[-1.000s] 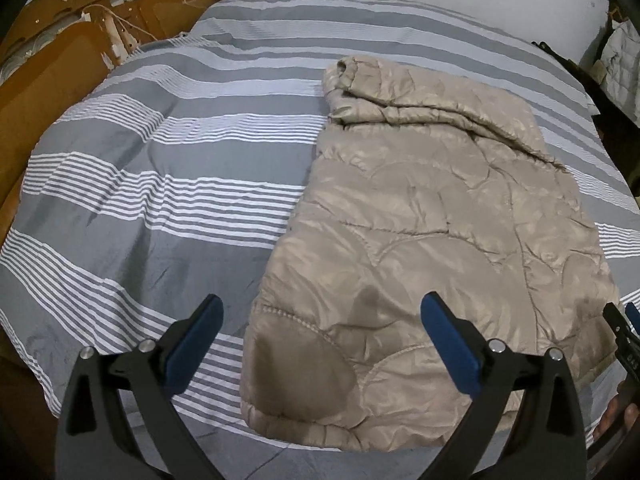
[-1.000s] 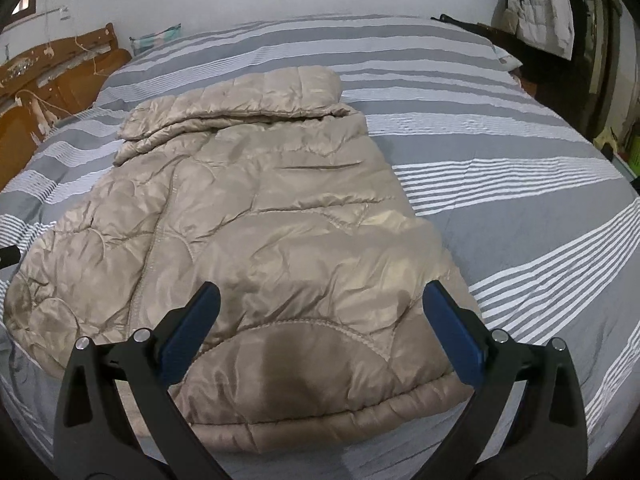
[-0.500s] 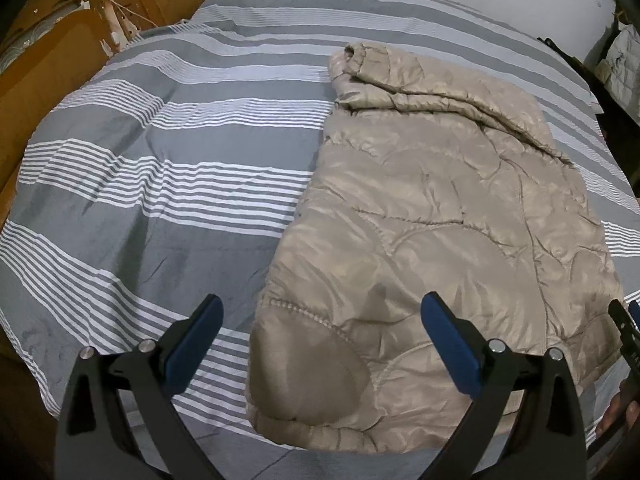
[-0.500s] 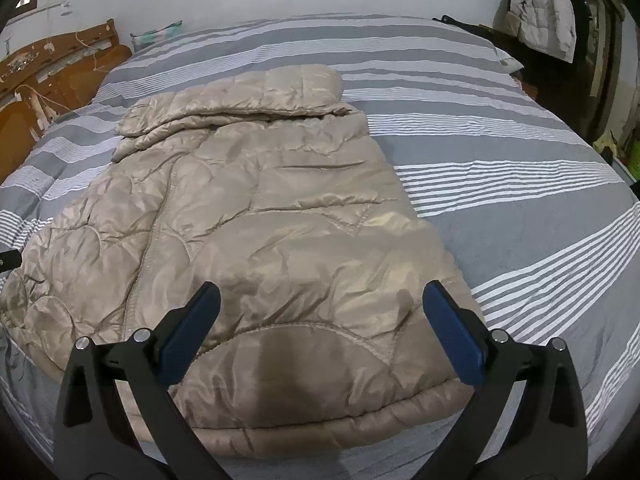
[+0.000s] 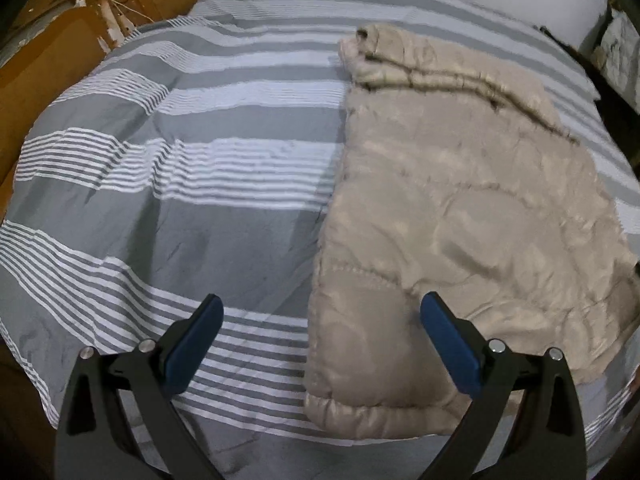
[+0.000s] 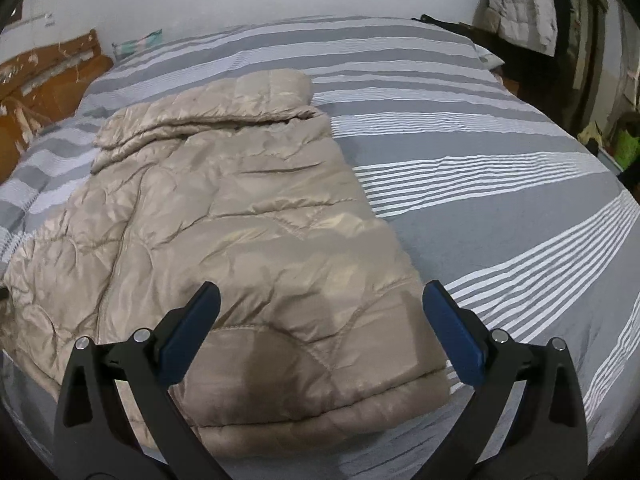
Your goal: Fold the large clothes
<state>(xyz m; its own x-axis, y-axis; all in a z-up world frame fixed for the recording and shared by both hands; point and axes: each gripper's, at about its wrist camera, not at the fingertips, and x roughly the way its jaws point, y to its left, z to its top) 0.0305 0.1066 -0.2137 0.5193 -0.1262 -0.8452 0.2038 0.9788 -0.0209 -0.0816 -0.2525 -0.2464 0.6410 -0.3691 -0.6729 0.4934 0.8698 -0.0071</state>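
A beige quilted puffer jacket [image 5: 460, 208] lies flat on the grey-and-white striped bed, sleeves folded in, collar at the far end. It also shows in the right wrist view [image 6: 240, 220]. My left gripper [image 5: 322, 316] is open and empty, above the jacket's near left hem corner. My right gripper [image 6: 320, 304] is open and empty, above the jacket's near right hem corner. Neither gripper touches the fabric.
The striped bed cover [image 5: 180, 200] spreads to the left of the jacket and also to its right [image 6: 500, 200]. A wooden headboard [image 5: 48, 64] stands at the far left. A white jacket [image 6: 524, 4] hangs by dark furniture at the far right.
The left gripper has shifted left and nearer the hem, so the jacket sits further right in its view. The right gripper has barely moved. Both stay open.
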